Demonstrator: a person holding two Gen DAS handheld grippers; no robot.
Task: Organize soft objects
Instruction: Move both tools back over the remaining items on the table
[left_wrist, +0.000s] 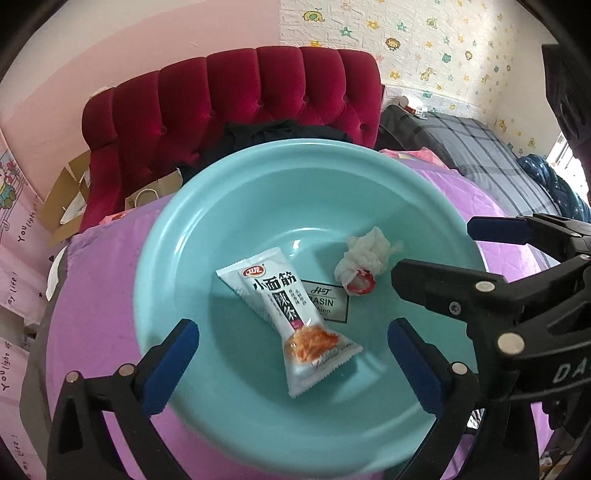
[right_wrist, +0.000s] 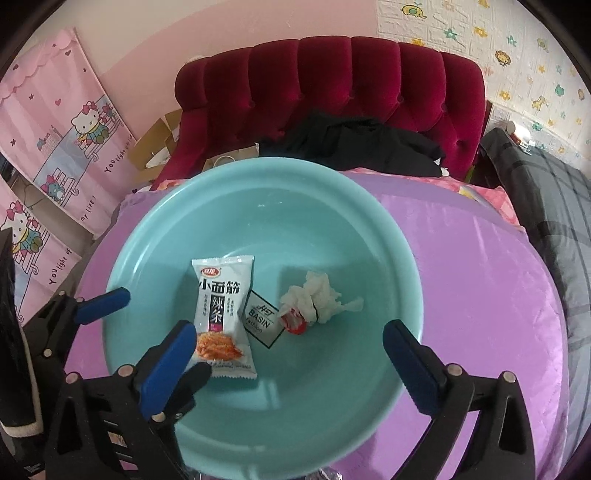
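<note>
A light-blue plastic basin (left_wrist: 177, 221) stands on a purple quilted cover. Inside it lie a white snack packet (left_wrist: 288, 314) with Chinese print and a crumpled white tissue wad (left_wrist: 364, 258) with a red-and-white scrap at its lower end. My left gripper (left_wrist: 291, 332) hangs open above the packet, with nothing touching its blue pads. The right gripper (left_wrist: 437, 247) is open beside it, over the basin's right side. In the right wrist view, the right gripper (right_wrist: 290, 332) stands open above the tissue wad (right_wrist: 317, 295) and the packet (right_wrist: 223, 295). The left gripper (right_wrist: 162, 332) is open at the left of the basin (right_wrist: 258, 166).
A dark-red tufted chair back (left_wrist: 236, 96) rises behind the basin, with black clothing (right_wrist: 362, 144) draped on its seat. Grey plaid bedding (left_wrist: 476, 147) lies to the right. Cardboard boxes (left_wrist: 70, 195) and a paper bag sit at the left. The purple cover (right_wrist: 472, 288) spreads out to the basin's right.
</note>
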